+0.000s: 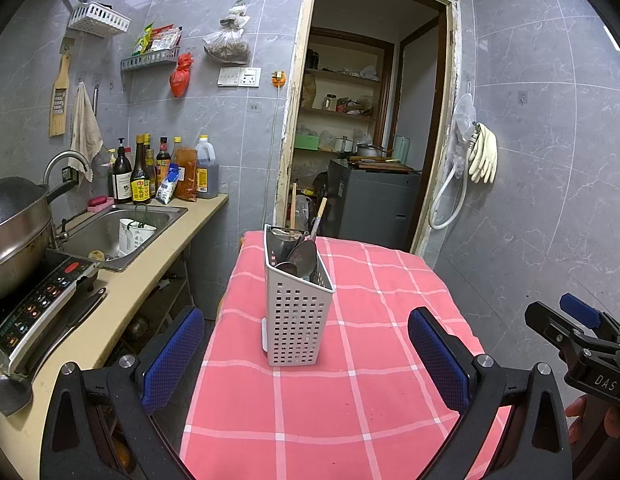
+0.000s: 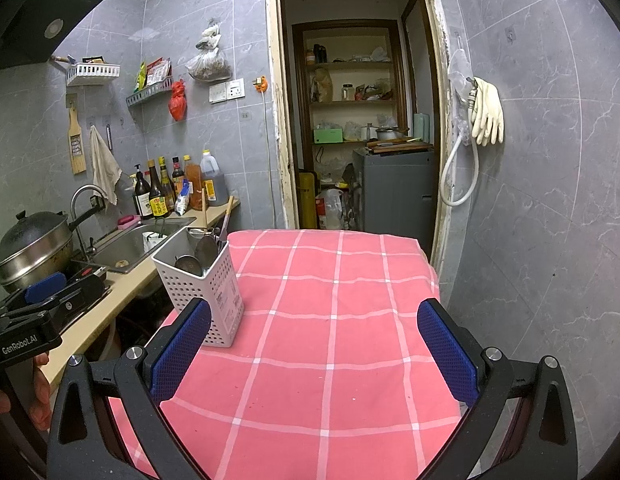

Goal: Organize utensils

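A white perforated utensil holder (image 1: 296, 312) stands upright on the table with the pink checked cloth (image 1: 350, 400). It holds metal spoons (image 1: 302, 258) and wooden-handled utensils. My left gripper (image 1: 306, 356) is open and empty, just in front of the holder. In the right wrist view the holder (image 2: 208, 292) stands at the table's left edge, beside the left finger. My right gripper (image 2: 314, 354) is open and empty over the cloth (image 2: 330, 340). Each gripper also shows in the other's view: the right (image 1: 582, 332), the left (image 2: 42, 300).
A counter (image 1: 158, 264) on the left carries a sink (image 1: 122, 236) with a white cup, sauce bottles (image 1: 158, 172), an induction cooker (image 1: 34, 312) and a pot (image 1: 14, 232). An open doorway (image 1: 370, 140) lies behind the table. A tiled wall with hanging gloves (image 1: 484, 154) is on the right.
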`<control>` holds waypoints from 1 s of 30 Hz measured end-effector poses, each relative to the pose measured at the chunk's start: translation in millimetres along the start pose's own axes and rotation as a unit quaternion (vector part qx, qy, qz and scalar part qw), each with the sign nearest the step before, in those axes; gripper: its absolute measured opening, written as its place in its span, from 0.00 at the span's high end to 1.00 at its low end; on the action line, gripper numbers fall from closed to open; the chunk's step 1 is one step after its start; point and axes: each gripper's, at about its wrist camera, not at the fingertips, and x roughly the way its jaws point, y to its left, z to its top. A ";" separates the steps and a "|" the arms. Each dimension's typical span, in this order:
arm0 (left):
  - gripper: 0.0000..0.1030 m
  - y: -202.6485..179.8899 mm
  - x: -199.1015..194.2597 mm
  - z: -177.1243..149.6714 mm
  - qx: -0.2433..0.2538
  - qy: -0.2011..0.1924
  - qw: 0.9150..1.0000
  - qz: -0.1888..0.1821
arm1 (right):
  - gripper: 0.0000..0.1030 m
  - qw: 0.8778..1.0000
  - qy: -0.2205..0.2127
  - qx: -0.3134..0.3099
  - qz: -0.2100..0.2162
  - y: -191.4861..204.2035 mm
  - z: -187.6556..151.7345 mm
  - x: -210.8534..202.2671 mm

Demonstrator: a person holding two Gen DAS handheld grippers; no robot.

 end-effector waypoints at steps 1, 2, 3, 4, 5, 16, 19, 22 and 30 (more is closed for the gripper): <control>0.00 0.0 0.0 0.1 0.000 0.000 1.000 0.000 | 0.01 1.000 0.000 0.000 0.000 0.1 0.0 0.0; 0.00 0.2 0.0 0.2 0.000 0.000 1.000 0.001 | 0.01 1.000 0.000 0.000 0.000 0.3 -0.3 0.2; 0.00 1.1 -0.3 -0.2 0.000 0.000 1.000 0.001 | 0.01 1.000 0.000 0.000 0.000 0.2 0.4 -0.3; 0.00 0.6 0.0 0.1 0.000 0.000 1.000 0.001 | 0.01 1.000 0.000 0.000 0.000 0.4 -0.3 0.2; 0.00 0.8 0.0 0.1 0.000 0.000 1.000 0.001 | 0.01 1.000 0.001 0.000 0.000 0.4 0.5 -0.4; 0.00 11.3 -1.5 -3.0 -0.007 0.010 1.000 0.010 | 0.01 1.000 0.002 0.000 0.000 1.2 -1.6 0.6; 0.00 12.3 -0.1 -2.3 -0.007 0.011 1.000 0.013 | 0.01 1.000 0.002 -0.001 0.000 1.3 -1.3 0.0; 0.00 11.9 0.5 -1.4 -0.007 0.012 1.000 0.013 | 0.01 1.000 0.002 -0.001 0.000 2.2 -3.9 0.3; 0.00 10.0 0.4 -1.2 0.000 0.011 1.000 0.011 | 0.01 1.000 0.002 -0.001 0.001 2.2 -3.3 0.0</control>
